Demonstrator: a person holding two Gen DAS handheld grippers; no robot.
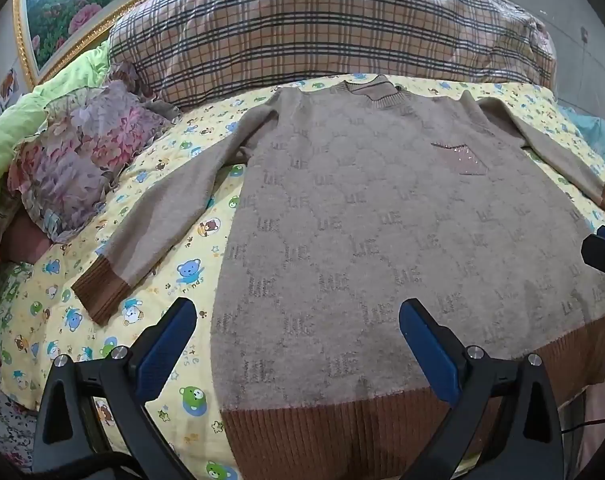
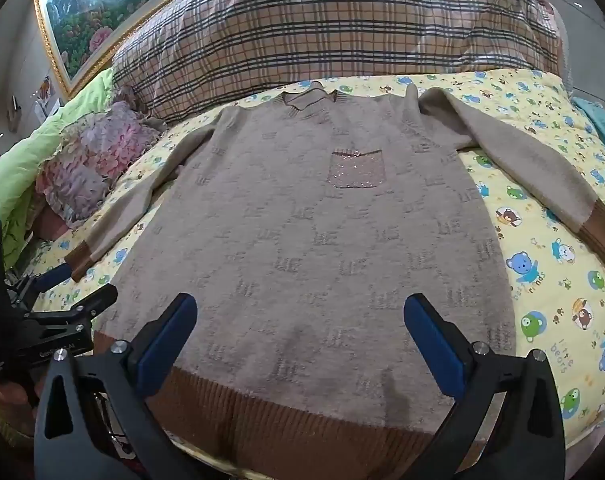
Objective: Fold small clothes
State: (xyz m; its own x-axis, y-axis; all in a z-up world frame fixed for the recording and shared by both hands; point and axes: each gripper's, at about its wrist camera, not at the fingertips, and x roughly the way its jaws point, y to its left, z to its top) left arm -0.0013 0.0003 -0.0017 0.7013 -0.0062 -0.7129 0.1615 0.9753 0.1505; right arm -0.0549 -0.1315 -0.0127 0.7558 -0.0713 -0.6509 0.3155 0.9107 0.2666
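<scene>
A beige knit sweater (image 1: 382, 216) with brown ribbed hem and cuffs lies flat, front up, on a yellow bear-print sheet (image 1: 182, 240). Both sleeves are spread outwards. A sparkly chest pocket (image 2: 356, 170) shows on it. My left gripper (image 1: 298, 320) is open and empty, hovering over the sweater's lower left part near the hem. My right gripper (image 2: 300, 316) is open and empty, over the lower middle of the sweater (image 2: 322, 240). The left gripper also shows at the left edge of the right wrist view (image 2: 80, 292). The right gripper's tip shows at the right edge of the left wrist view.
A large plaid pillow (image 1: 322, 32) lies behind the collar. A floral pillow (image 1: 82, 152) and a green blanket (image 1: 6, 136) lie at the left. A gold-framed painting (image 2: 102, 12) hangs on the wall behind. The bed's near edge is just below the hem.
</scene>
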